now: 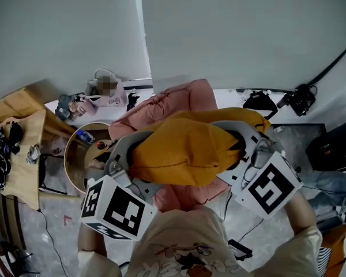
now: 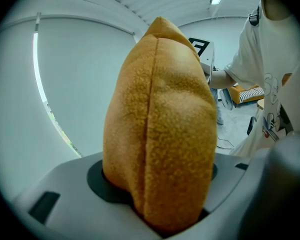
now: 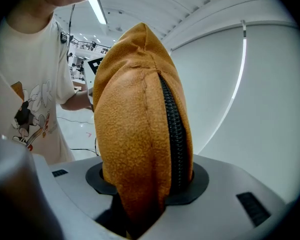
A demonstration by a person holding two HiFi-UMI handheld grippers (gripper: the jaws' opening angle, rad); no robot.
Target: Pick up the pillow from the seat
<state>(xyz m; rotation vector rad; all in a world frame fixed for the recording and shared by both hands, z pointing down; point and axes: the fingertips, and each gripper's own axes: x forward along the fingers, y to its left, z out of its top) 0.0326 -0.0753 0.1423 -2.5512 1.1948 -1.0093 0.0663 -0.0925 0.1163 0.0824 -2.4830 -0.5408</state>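
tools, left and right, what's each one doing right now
left tool: closed on the orange pillow.
right tool: closed on the same pillow's other end.

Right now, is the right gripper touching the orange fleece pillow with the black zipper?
Touching. The right gripper view shows the pillow squeezed between the right gripper's two grey jaws, pads pressing both its sides.

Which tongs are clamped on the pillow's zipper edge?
The right tongs: the black zipper runs between them on the orange pillow. The left tongs grip a plain seamed edge.
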